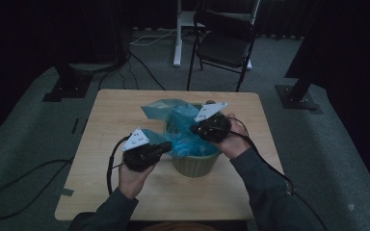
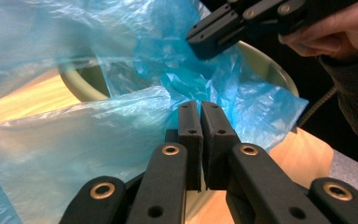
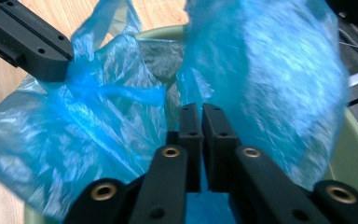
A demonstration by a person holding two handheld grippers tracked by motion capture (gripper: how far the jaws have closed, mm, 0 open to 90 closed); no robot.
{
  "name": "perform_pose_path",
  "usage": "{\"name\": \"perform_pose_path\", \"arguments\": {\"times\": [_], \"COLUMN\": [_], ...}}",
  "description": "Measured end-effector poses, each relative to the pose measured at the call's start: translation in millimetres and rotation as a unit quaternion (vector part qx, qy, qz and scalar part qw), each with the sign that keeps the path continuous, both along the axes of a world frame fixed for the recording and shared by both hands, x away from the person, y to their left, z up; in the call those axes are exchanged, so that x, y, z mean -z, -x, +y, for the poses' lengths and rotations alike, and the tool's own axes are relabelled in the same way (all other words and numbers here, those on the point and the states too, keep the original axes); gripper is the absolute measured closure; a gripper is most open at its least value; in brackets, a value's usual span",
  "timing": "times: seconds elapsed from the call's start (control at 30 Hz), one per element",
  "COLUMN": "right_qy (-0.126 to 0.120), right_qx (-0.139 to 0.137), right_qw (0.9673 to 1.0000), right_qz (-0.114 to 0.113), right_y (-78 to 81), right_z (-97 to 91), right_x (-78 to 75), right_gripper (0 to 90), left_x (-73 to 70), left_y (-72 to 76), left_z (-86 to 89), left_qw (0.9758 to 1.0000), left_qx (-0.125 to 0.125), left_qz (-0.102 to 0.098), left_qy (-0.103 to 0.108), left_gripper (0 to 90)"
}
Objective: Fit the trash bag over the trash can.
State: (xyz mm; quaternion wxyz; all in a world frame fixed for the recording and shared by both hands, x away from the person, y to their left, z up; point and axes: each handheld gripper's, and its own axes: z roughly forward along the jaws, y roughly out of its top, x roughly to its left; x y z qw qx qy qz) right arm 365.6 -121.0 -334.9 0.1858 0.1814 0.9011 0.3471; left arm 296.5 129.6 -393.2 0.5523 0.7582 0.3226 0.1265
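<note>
A pale green bin point(image 1: 195, 166) stands in the middle of the wooden table point(image 1: 115, 110), with a thin blue plastic bag point(image 1: 173, 118) draped in and over it. My left gripper point(image 1: 169, 146) is at the bin's left rim, shut on a bunched edge of the bag point(image 2: 121, 121). Across the bin's mouth, my right gripper point(image 1: 192, 129) is shut on the bag's film point(image 3: 270, 70) near the far right rim. The right gripper view has the left gripper point(image 3: 63, 65) pinching a twisted strand of film. In the left gripper view the film tents up toward the right gripper point(image 2: 200, 44).
A black folding chair point(image 1: 224, 41) and a white stand leg point(image 1: 177, 43) are on the carpet beyond the table. Cables trail from both grippers over the table's front edge. The bin's rim point(image 2: 74, 79) lies just behind the left jaws.
</note>
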Motion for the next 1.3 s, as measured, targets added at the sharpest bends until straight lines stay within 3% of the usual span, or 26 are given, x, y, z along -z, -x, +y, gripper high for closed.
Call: {"name": "perform_pose_path", "arguments": {"times": [0.23,0.4,0.5,0.77,1.03,1.3], "right_qy": [-0.014,-0.057,-0.062,-0.070,-0.072,-0.073], "right_qx": [0.025,0.037,0.037,0.031,0.024,0.022], "right_qw": [0.9996,0.9972,0.9968,0.9963,0.9964,0.9963], "right_qz": [0.007,0.030,0.034,0.039,0.038,0.039], "right_y": [5.6,10.0,10.8,13.0,11.6,11.4], "right_z": [-18.7,-42.4,-44.8,-43.9,-38.2,-37.8], "right_x": [2.7,4.4,5.0,10.9,10.4,10.6], "right_gripper": [90.0,90.0,90.0,90.0,90.0,90.0], "left_x": [7.4,16.4,15.4,-5.2,-26.8,-32.7], "left_y": [8.1,11.8,11.8,14.2,-5.0,-29.3], "left_z": [0.4,-3.9,-2.4,13.8,20.9,14.1], "left_qw": [0.9998,0.9994,0.9994,0.9999,0.9993,0.9993], "left_qx": [0.009,0.019,0.018,-0.002,-0.027,-0.030], "left_qz": [0.016,0.029,0.028,0.000,-0.020,-0.023], "left_qy": [0.006,-0.007,-0.005,0.013,0.014,-0.009], "left_gripper": [86.4,84.9,83.9,77.3,71.0,70.8]}}
